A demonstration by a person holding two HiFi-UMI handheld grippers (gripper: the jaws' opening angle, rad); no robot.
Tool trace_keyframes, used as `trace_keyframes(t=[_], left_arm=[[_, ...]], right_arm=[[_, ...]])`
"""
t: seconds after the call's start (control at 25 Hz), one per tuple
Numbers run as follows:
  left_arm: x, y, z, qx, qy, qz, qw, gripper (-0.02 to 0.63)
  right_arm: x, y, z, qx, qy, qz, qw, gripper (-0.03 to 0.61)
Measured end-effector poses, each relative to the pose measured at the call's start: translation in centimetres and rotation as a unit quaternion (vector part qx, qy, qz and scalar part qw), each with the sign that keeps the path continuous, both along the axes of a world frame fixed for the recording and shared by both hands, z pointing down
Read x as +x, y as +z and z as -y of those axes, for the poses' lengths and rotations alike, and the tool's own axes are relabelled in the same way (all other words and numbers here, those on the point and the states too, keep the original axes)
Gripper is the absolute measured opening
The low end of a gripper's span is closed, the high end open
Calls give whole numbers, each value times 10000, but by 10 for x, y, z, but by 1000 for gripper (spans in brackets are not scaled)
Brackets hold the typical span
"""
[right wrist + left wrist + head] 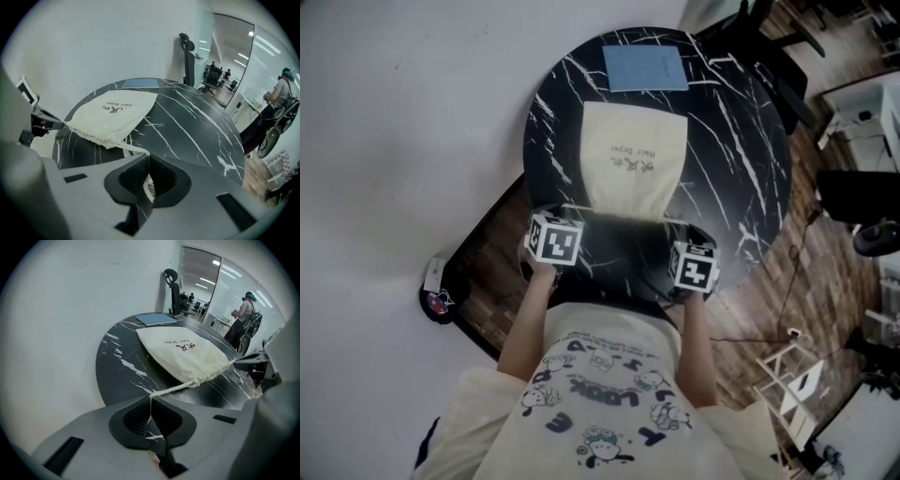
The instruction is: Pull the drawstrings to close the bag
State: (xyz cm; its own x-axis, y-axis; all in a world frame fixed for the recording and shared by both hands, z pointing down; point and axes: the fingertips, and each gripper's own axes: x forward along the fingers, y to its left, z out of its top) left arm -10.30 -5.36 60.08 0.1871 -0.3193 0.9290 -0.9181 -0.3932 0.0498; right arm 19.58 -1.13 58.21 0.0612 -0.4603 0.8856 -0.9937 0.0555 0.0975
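A cream drawstring bag [633, 159] lies flat on the round black marble table [741, 159], its puckered mouth toward me. The left gripper [546, 216] sits at the mouth's left corner, the right gripper [698, 236] at its right corner. In the left gripper view the jaws [151, 398] are shut on a white drawstring [172, 388] that runs taut to the gathered bag [183, 355]. The right gripper view shows those jaws [148, 158] shut on the other drawstring [132, 149], also taut from the bag [110, 117].
A blue notebook [645, 67] lies at the table's far edge behind the bag. An office chair [188, 51] stands beyond the table. A person [243, 315] stands farther off in the office. Wooden floor [769, 309] shows to the right of the table.
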Motion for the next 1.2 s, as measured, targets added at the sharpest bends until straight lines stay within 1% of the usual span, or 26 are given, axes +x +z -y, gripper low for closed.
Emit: trace_keyframes(t=[0.16,0.32,0.48,0.6,0.68,0.72,0.84,0.92,0.96,1.0,1.04,1.12,1.2], left_arm=[[-4,-2,3,43,-143,-16,9999,46],[-9,-2,4,-6,-395,-164,9991,46],[-11,-4,8,48,-482,-120,9988,46],[-7,-4,6,44,-356,-151,9992,46],[-3,-2,1,-28,-195,-243,9995,46],[-2,0,-2,-87,-109,-262,9996,46],[0,7,-11,-224,204,-191,9994,48],[1,10,-18,-303,451,-59,9985,49],[2,12,-22,-364,582,-4,9976,50],[2,13,-26,-424,695,24,9967,57],[2,14,-30,-471,772,22,9959,76],[1,14,-36,-505,832,-56,9952,150],[-2,12,-39,-458,847,-140,9953,182]], right_arm=[[7,-3,3,180,183,-21,9997,19],[17,-3,-1,187,472,6,9987,20],[21,-4,0,260,639,47,9976,20],[21,1,-6,148,695,248,9972,20],[17,7,-12,20,510,463,9976,20],[14,10,-16,-52,309,478,9984,20],[7,16,-25,-209,-293,184,9992,21],[5,21,-32,-352,-448,34,9984,25],[6,24,-36,-439,-500,-37,9978,37],[6,27,-39,-516,-559,-106,9970,75],[7,28,-42,-573,-623,-147,9963,148],[6,29,-47,-637,-708,-120,9954,177],[5,24,-50,-627,-703,20,9956,189]])
